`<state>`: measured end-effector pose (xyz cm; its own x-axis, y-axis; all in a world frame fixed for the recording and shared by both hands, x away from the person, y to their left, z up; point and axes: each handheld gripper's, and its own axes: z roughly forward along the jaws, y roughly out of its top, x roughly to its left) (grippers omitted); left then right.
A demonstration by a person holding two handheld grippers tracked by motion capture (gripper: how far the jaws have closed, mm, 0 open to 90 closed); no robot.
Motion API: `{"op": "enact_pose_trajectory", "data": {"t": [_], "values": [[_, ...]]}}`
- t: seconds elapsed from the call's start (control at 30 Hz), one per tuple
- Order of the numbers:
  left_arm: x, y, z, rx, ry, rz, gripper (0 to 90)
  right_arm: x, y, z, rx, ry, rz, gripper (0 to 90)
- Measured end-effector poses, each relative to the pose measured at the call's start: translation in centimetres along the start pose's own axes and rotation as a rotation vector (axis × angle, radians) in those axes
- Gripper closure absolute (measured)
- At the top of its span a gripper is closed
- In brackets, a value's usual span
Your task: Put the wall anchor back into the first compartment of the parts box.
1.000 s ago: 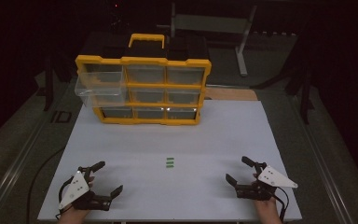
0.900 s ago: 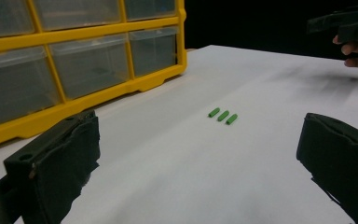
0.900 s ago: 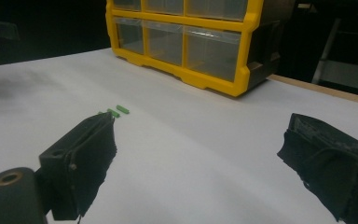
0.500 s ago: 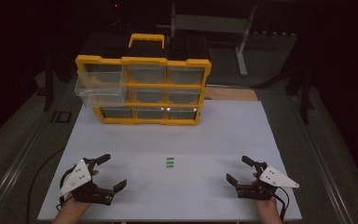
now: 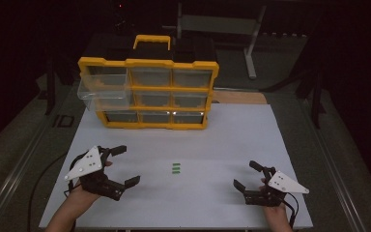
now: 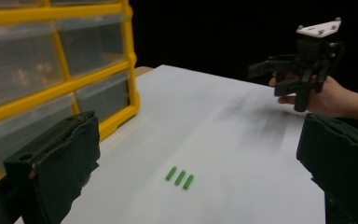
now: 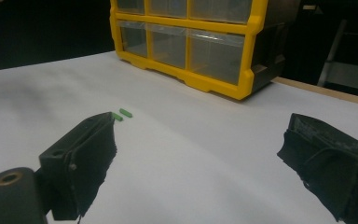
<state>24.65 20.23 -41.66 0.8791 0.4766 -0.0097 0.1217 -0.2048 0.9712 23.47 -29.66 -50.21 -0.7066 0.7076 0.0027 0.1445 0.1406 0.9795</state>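
Green pieces (image 5: 176,167) on white table (image 5: 222,140), between wide-jawed left gripper (image 5: 124,165), right gripper (image 5: 245,175)

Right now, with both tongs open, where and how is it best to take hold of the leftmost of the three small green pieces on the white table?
Probably across its short width, coming from above. The leftmost green piece is a thin rod lying flat on the white table, close beside its two neighbours, so narrow the left tongs first and place one jaw on its free outer side, the other into the small gap.

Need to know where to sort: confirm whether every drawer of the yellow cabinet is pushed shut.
No: the top-left drawer of the yellow cabinet sticks out toward the left, while the others sit flush.
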Motion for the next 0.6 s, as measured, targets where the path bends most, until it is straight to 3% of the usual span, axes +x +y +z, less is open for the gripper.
{"op": "enact_pose_trajectory", "data": {"t": [0.03, 0.07, 0.17, 0.23, 0.33, 0.47, 0.6], "values": [[0.1, 0.6, 0.1, -0.011, -0.013, 0.045, 0.0, 0.0, 0.0, 0.0, 0.0, -0.003, -0.001, 9.0], [0.3, 0.9, 0.2, -0.015, -0.016, 0.052, 2.1, 0.0, 0.1, 0.0, -0.006, -0.006, 0.002, 9.0], [0.9, 1.8, 0.6, -0.029, -0.067, 0.042, 2.9, 0.1, 0.2, -0.1, -0.008, -0.008, 0.001, 9.0], [1.1, 2.4, 1.1, -0.014, -0.056, 0.064, 1.9, 0.0, 0.1, 0.0, -0.007, -0.002, -0.001, 9.0], [1.5, 3.3, 1.8, -0.008, -0.114, 0.068, 0.5, 0.1, 0.1, 0.0, -0.003, 0.003, 0.001, 8.9], [2.0, 4.2, 3.0, 0.018, -0.129, 0.064, 0.0, 0.1, 0.1, 0.0, -0.002, 0.006, -0.001, 9.0], [2.6, 4.6, 4.6, 0.062, -0.174, 0.061, 0.0, 0.1, 0.1, 0.0, -0.004, 0.007, -0.006, 8.9]]}}
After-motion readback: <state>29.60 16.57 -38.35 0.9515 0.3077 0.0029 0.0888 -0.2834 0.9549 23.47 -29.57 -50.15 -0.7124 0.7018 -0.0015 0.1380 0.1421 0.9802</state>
